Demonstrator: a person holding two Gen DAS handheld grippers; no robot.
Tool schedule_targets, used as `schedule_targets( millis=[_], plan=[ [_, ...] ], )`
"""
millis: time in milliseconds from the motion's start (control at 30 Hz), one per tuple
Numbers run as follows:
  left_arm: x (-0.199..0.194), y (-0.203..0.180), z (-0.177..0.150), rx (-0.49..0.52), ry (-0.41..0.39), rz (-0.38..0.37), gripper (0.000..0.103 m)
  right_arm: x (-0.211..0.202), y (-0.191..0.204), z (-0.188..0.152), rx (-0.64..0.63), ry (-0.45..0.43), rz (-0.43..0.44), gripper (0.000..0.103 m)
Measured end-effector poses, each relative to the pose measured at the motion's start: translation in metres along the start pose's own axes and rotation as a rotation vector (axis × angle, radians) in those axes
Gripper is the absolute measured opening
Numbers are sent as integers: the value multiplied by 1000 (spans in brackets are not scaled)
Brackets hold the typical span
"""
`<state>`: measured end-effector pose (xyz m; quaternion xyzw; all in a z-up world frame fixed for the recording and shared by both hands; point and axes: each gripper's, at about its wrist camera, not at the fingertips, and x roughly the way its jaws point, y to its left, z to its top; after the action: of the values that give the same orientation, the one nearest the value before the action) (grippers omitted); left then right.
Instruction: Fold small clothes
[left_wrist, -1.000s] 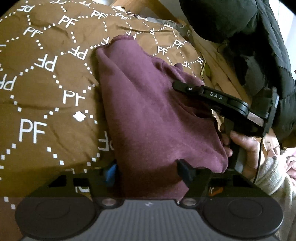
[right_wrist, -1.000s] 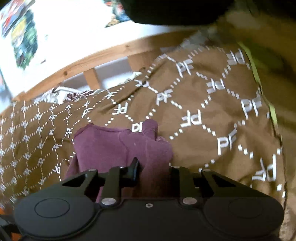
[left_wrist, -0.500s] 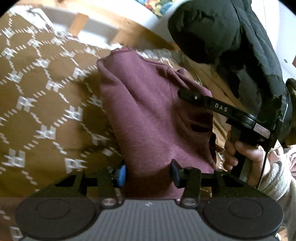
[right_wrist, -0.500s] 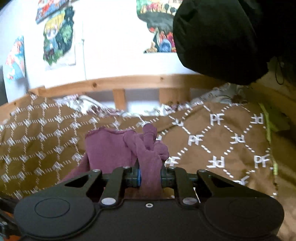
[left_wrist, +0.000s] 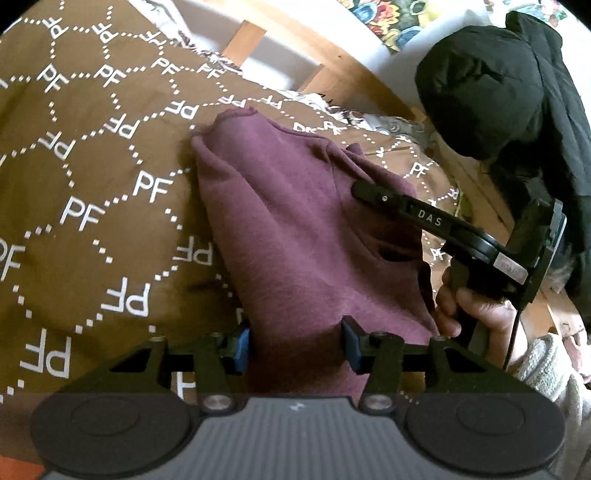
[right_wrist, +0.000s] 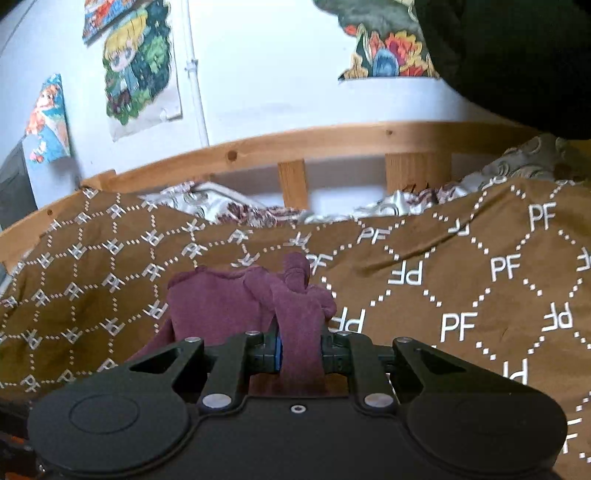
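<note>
A maroon garment (left_wrist: 288, 229) lies partly raised off a brown blanket (left_wrist: 92, 184) printed with white "PF" letters. My left gripper (left_wrist: 295, 349) has the garment's near edge bunched between its pads, filling the gap, and its jaws are opening slightly. In the left wrist view the right gripper (left_wrist: 360, 190) reaches in from the right, held by a person's hand (left_wrist: 476, 306), with its tip at the garment's right side. In the right wrist view my right gripper (right_wrist: 300, 350) is shut on a narrow upright fold of the maroon garment (right_wrist: 210, 299).
A wooden bed rail (right_wrist: 332, 142) runs along the far side of the blanket (right_wrist: 461, 277), with a patterned sheet (right_wrist: 229, 210) bunched below it. A black jacket (left_wrist: 498, 92) hangs at the upper right. Posters (right_wrist: 136, 74) hang on the white wall.
Both grippers have drawn back and tilted up with the garment, so the bed rail and wall now show. The right jaws closed tight on the fold. The left jaws narrowed on the cloth.
</note>
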<state>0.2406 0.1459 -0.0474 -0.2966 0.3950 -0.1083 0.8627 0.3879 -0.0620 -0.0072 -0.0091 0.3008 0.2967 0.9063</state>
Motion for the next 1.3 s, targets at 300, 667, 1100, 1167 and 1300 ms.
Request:
schedule_targets(
  millis=[300,667,1100,1167,1300],
  plan=[
    [0,9,-3,-23,17,92,75,15,-25,-12,100,71,-33,26],
    [-2,2,-2,-23,31,219,99,11,-35,-24,126,63,-117,68],
    [-4,-4,-13,-51,-4,291,102,-34,-29,-52,111,25,-90,102],
    [-4,-6,-15,-47,-12,303,102,-43,-24,-57,92,25,-81,102],
    [-6,-10,-18,-32,-19,324,102,-61,-10,-67,18,3,-89,102]
  ],
)
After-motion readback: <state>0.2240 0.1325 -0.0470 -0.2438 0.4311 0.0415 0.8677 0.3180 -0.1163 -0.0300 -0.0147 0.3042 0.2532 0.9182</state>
